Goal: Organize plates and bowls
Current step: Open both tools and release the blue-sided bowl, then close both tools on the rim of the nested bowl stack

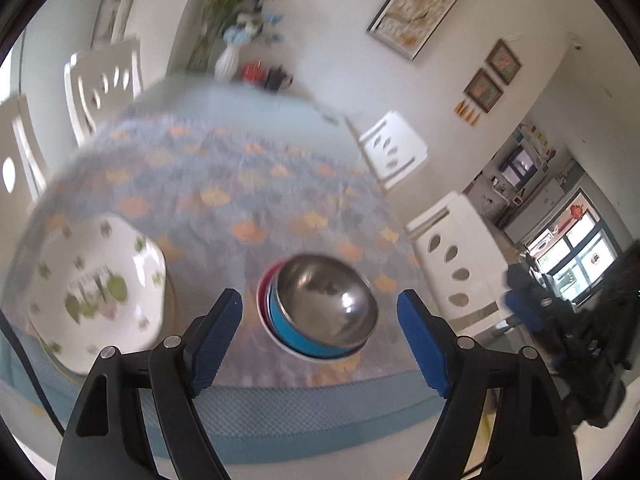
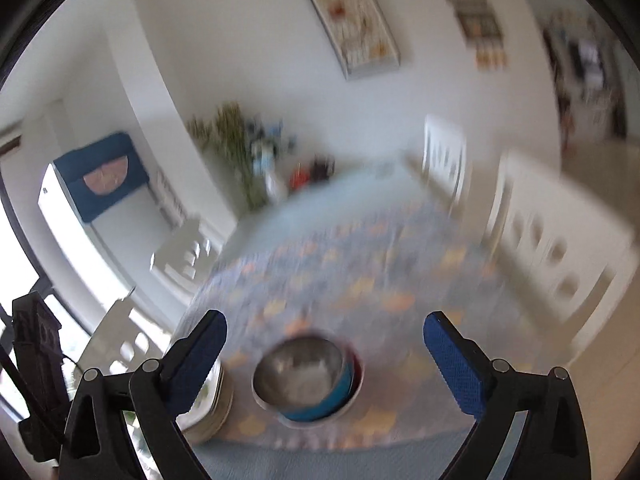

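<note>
While jaws gape, bowls nested, plates beside.

My home dining room: table under patterned cloth, white chairs around it, flower vase and mugs at far end, framed pictures on wall, fridge nearby.

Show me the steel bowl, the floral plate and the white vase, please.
steel bowl (image 1: 326,300): left wrist view, inner bottom.
floral plate (image 1: 96,292): left wrist view, painted centre.
white vase (image 1: 227,62): left wrist view, body.
</note>
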The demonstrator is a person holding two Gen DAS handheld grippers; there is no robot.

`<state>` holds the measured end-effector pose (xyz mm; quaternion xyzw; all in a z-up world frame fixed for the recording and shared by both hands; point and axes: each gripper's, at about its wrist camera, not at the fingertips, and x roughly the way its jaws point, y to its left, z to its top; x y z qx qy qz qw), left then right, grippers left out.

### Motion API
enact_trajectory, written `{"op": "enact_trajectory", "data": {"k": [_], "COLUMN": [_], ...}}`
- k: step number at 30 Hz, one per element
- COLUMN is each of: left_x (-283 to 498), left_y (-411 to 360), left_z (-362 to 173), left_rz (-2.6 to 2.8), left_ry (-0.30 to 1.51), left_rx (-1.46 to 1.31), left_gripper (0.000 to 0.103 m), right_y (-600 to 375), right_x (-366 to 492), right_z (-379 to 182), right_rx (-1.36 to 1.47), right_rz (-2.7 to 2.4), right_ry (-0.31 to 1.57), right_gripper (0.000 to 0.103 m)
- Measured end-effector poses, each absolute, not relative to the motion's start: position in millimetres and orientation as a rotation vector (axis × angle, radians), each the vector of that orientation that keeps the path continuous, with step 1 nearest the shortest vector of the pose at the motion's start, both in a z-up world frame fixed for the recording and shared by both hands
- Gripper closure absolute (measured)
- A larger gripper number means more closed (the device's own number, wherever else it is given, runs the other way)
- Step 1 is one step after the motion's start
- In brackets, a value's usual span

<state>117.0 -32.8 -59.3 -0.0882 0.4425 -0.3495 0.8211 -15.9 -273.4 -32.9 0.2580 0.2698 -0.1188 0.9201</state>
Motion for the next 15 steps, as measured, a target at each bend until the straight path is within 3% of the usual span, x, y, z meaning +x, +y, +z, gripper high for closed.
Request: {"op": "enact_trajectory", "data": {"k": [7, 15], "left_x": [129.1, 146.4], "left_y": [-55.3, -62.1], "left_z": [-116.4, -152.4], "left_rz": [-0.724, -0.593], "left_ry": [1.129, 1.196], "left_rx": [-0.253, -0.293], "left_gripper": [0.025, 0.025], "right_y": [-309.3, -310.7], "right_x": [17.7, 51.7], "right_z": [-105.7, -131.6], "right_rx": [0.731, 0.690], "right_rz": [-0.175, -0.102], "right_ry": [0.748, 0.846], "right_gripper": [0.005, 0.005]}}
